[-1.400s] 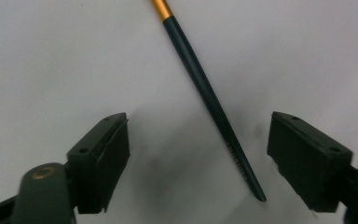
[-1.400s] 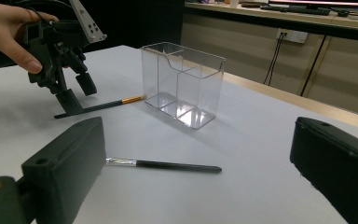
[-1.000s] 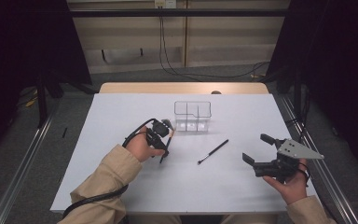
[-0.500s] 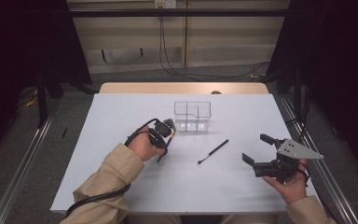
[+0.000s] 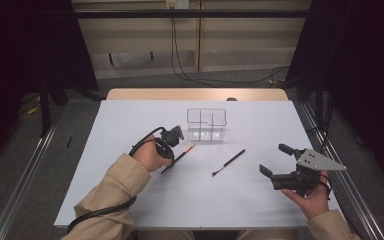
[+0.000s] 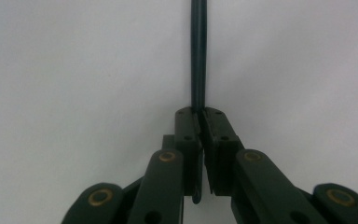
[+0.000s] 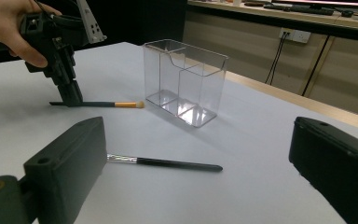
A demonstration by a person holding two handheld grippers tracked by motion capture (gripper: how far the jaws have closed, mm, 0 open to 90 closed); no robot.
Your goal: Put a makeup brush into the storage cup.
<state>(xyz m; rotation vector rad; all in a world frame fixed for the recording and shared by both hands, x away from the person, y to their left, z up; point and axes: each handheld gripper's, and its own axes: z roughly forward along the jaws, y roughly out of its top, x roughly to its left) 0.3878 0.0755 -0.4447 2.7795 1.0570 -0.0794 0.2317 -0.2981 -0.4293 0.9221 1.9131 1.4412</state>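
Left jaws clamped on the first brush; nothing yet in the organiser.

The left gripper [image 5: 174,136] had just been closing its jaws, which now pinched the dark handle of the orange-tipped brush [image 5: 186,151], still lying flat on the counter [image 5: 130,120] just in front of the clear organiser [image 5: 207,124]. The right gripper [image 5: 280,162] waited with jaws wide open and empty, well apart from the silver-tipped brush [image 5: 228,162] lying near the counter's middle. Judging by this, the work was barely begun: both brushes remained to be lifted and dropped into the empty compartments.
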